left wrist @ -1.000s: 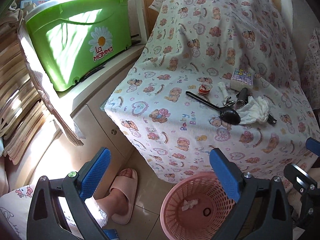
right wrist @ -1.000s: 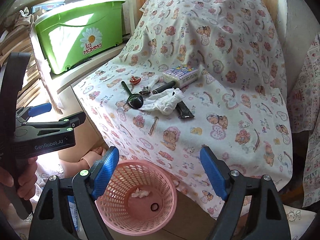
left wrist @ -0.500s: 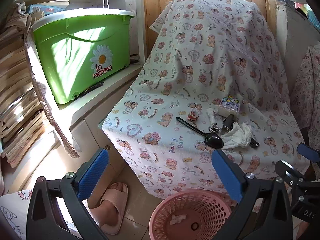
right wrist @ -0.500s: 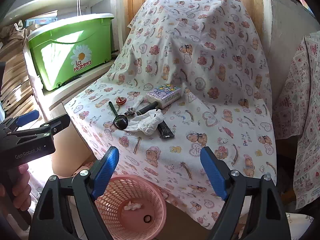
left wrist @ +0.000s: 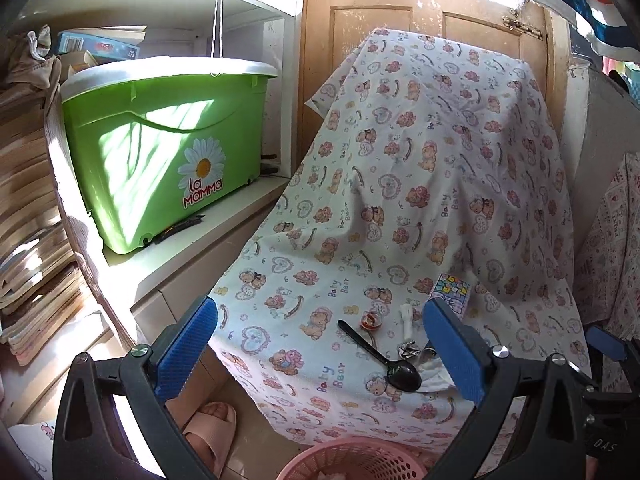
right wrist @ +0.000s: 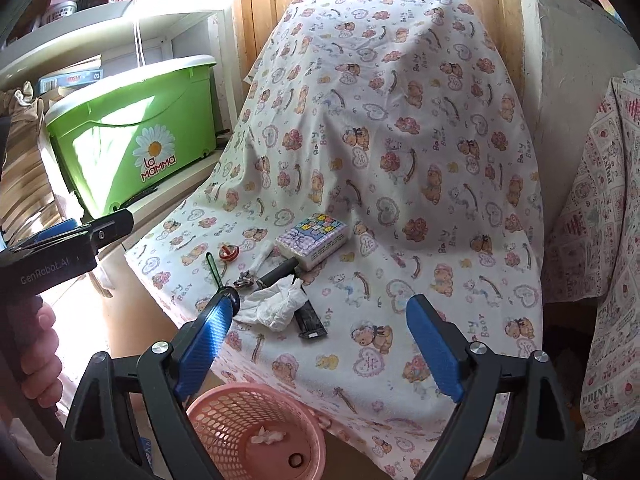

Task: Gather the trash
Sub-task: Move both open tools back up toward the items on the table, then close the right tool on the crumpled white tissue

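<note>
A cloth-covered chair seat holds the litter. There lie a crumpled white tissue, a black spoon, a small red cap, a foil scrap, a black tube, a flat black piece and a tissue pack. A pink basket stands on the floor below the seat's front edge, with a white scrap and a small ring inside. My left gripper is open and empty, above and before the seat. My right gripper is empty, its jaws opening.
A green lidded bin sits on a white shelf at the left, with stacked books beside it. A foot in a pink slipper rests on the floor. A wooden door stands behind the chair, and patterned cloth hangs at the right.
Both grippers have risen and tilted up, so the basket has slid to the bottom of each view and the chair back shows more. The right jaws stand slightly wider.
</note>
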Motion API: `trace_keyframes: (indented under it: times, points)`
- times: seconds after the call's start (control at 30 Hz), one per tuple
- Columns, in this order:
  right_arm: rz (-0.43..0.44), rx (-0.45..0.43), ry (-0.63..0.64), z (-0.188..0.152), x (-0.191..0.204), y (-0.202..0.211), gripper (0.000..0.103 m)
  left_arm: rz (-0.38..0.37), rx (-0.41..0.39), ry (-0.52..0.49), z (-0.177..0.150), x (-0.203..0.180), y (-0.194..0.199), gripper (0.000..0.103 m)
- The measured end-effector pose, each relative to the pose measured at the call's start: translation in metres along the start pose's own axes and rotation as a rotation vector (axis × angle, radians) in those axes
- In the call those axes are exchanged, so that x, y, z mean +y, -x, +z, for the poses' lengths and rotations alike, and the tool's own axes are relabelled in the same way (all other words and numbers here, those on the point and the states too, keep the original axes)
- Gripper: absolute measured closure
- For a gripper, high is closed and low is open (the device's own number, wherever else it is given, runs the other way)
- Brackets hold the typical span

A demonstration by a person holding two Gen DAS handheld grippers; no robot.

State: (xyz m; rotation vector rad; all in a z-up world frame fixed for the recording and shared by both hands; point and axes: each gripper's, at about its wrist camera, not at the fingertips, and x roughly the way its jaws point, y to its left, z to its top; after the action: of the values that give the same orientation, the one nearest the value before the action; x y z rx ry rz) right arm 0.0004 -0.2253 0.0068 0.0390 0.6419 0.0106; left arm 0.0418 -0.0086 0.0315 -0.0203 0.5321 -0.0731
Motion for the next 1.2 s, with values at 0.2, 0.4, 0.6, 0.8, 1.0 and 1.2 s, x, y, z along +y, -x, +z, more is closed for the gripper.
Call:
trace_keyframes:
  times: [0.2,0.4,0.6,0.8,1.0,1.2]
  points:
    - [0.042,0.0,0.017,0.005,-0.014,-0.016,0.011,-0.004,-0.044,-0.133,-0.003,-0.009,-0.006,0.001]
    - [-0.017,0.092,-0.001,-0.015,-0.021,-0.035,0.011,-0.01,0.087,-0.054,-0.025,-0.001,-0.028,0.001]
    - [0.07,0.158,-0.032,-0.02,-0.029,-0.042,0.019,0.027,0.149,-0.061,-0.039,0.003,-0.041,0.003]
    - [0.118,0.189,0.008,-0.026,-0.014,-0.055,0.03,0.057,0.123,-0.118,-0.044,-0.005,-0.04,0.003]
    - [0.22,0.216,-0.029,-0.019,-0.001,-0.072,0.062,0.11,0.212,-0.147,-0.055,-0.002,-0.056,0.004]
    - [0.246,0.238,-0.055,-0.015,0.009,-0.088,0.062,0.105,0.202,-0.119,-0.052,0.006,-0.057,0.004]
